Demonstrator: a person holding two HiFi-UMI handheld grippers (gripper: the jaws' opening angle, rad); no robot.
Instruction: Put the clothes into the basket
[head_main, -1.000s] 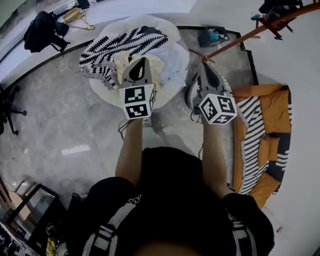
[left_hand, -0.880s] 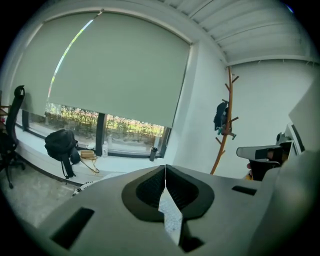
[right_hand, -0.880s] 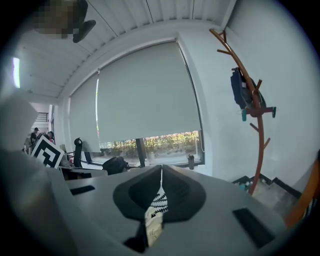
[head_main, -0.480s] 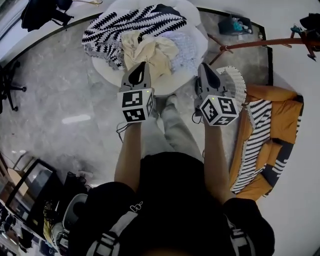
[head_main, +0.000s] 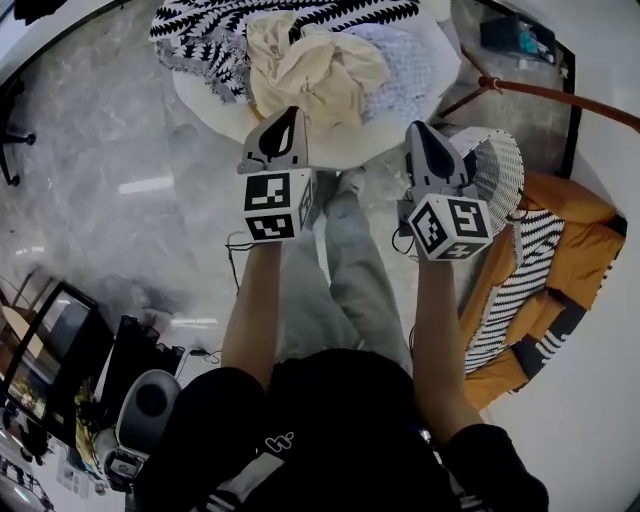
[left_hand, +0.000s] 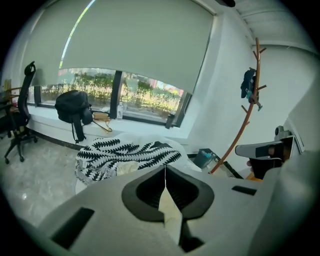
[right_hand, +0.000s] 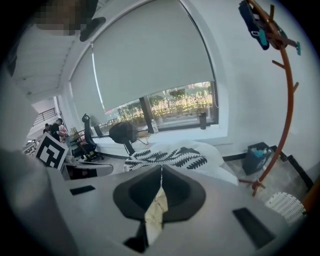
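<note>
A pile of clothes lies on a round white table (head_main: 205, 105): a black-and-white zigzag cloth (head_main: 215, 30), a cream garment (head_main: 315, 70) and a pale patterned cloth (head_main: 405, 70). My left gripper (head_main: 283, 118) is shut and empty, its tip over the table's near rim by the cream garment. The right gripper (head_main: 419, 130) is also shut and empty, at the rim's right end, beside a white perforated basket (head_main: 500, 168) on the floor. In the left gripper view the jaws (left_hand: 165, 169) meet in front of the zigzag cloth (left_hand: 125, 152). The right gripper's jaws (right_hand: 161, 169) likewise face the zigzag cloth (right_hand: 167, 157).
A brown coat rack (head_main: 560, 95) leans across the upper right. An orange and striped mat (head_main: 545, 270) lies on the floor to the right. The person's legs (head_main: 345, 270) stand between the grippers. A monitor (head_main: 45, 350) and gear sit lower left.
Both grippers have sunk towards the table, staying shut. The clothes pile now sits closer and higher in the head view, and the person's legs have come into sight.
</note>
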